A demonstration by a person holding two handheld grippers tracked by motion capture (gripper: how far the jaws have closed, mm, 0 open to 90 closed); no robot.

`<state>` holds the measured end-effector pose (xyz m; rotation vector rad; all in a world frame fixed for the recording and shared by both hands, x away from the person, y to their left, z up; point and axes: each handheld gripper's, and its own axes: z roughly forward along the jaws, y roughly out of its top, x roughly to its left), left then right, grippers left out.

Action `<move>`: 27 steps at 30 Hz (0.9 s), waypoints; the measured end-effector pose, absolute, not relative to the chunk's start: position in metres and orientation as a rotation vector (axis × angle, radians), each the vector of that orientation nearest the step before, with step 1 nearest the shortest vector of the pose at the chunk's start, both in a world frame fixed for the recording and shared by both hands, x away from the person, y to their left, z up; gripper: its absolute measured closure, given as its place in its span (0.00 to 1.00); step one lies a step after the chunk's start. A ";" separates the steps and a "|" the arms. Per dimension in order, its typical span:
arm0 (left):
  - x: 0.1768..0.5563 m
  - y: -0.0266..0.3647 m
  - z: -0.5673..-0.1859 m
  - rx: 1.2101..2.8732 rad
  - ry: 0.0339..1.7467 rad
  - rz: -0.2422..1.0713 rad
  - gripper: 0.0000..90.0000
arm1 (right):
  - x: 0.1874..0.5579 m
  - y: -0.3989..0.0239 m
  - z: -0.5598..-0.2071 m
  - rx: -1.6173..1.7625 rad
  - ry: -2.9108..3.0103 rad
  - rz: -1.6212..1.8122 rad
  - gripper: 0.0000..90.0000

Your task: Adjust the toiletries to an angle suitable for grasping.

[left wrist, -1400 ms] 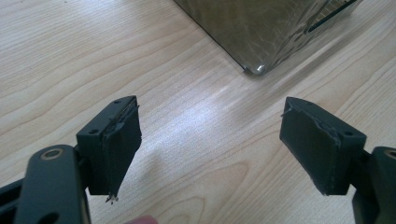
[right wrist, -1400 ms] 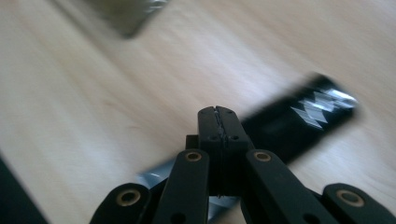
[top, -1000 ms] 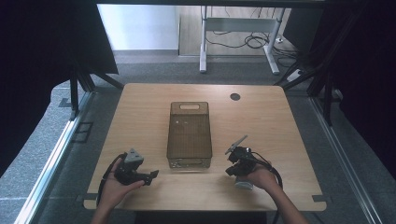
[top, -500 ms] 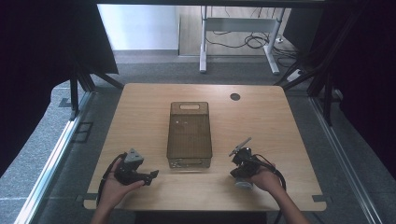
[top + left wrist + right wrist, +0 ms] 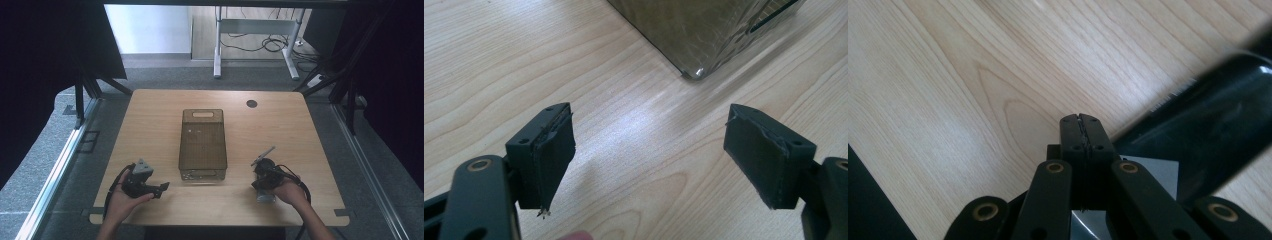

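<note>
A smoky translucent bin [image 5: 203, 144] with a handle slot at its far end stands in the middle of the wooden table [image 5: 150, 120]. My left gripper [image 5: 161, 188] lies in a hand at the near left, pointing right toward the bin's near corner [image 5: 696, 74]. Its jaws stand wide open over bare wood in the left gripper view [image 5: 649, 145]. My right gripper [image 5: 265, 181] is held at the near right of the bin. Its jaws are pressed together with nothing between them [image 5: 1082, 125].
A black round hole [image 5: 251, 103] sits in the table's far right. A glossy black rounded body [image 5: 1208, 125] and a grey flat piece [image 5: 1153, 172] lie close beside the right jaws; I cannot tell what they are. A desk frame [image 5: 255, 30] and cables lie on the floor beyond.
The right gripper has shifted slightly right and toward the near edge, turning a little. The left gripper and the bin have stayed put.
</note>
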<state>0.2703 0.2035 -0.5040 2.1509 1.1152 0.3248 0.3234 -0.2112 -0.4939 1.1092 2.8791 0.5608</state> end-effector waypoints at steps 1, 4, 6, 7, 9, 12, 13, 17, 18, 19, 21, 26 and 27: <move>0.271 0.204 -0.504 2.152 1.113 0.326 0.23 | 0.323 -0.213 -0.494 1.116 2.878 0.561 1.00; 0.271 0.205 -0.505 2.152 1.117 0.328 0.23 | 0.322 -0.220 -0.493 1.124 2.864 0.565 1.00; 0.271 0.205 -0.505 2.150 1.119 0.328 0.23 | 0.322 -0.225 -0.491 1.154 2.852 0.566 1.00; 0.271 0.204 -0.505 2.150 1.120 0.327 0.23 | 0.322 -0.227 -0.492 1.154 2.853 0.567 1.00; 0.270 0.204 -0.504 2.149 1.119 0.326 0.23 | 0.323 -0.231 -0.492 1.171 2.851 0.567 1.00; 0.270 0.204 -0.504 2.147 1.120 0.326 0.23 | 0.323 -0.235 -0.492 1.183 2.843 0.557 1.00; 0.270 0.204 -0.504 2.147 1.121 0.326 0.23 | 0.323 -0.237 -0.492 1.189 2.838 0.553 1.00; 0.270 0.205 -0.504 2.147 1.123 0.327 0.23 | 0.323 -0.242 -0.491 1.199 2.828 0.553 1.00; 0.270 0.205 -0.504 2.147 1.125 0.328 0.23 | 0.323 -0.242 -0.491 1.198 2.826 0.553 1.00; 0.270 0.205 -0.504 2.146 1.127 0.328 0.23 | 0.323 -0.242 -0.491 1.198 2.823 0.555 0.99; 0.270 0.205 -0.504 2.146 1.125 0.330 0.23 | 0.322 -0.243 -0.487 1.175 2.823 0.585 0.95; 0.270 0.204 -0.503 2.144 1.122 0.330 0.23 | 0.321 -0.241 -0.474 1.113 2.791 0.615 0.76; 0.270 0.204 -0.503 2.145 1.121 0.331 0.23 | 0.321 -0.241 -0.471 1.103 2.774 0.621 0.68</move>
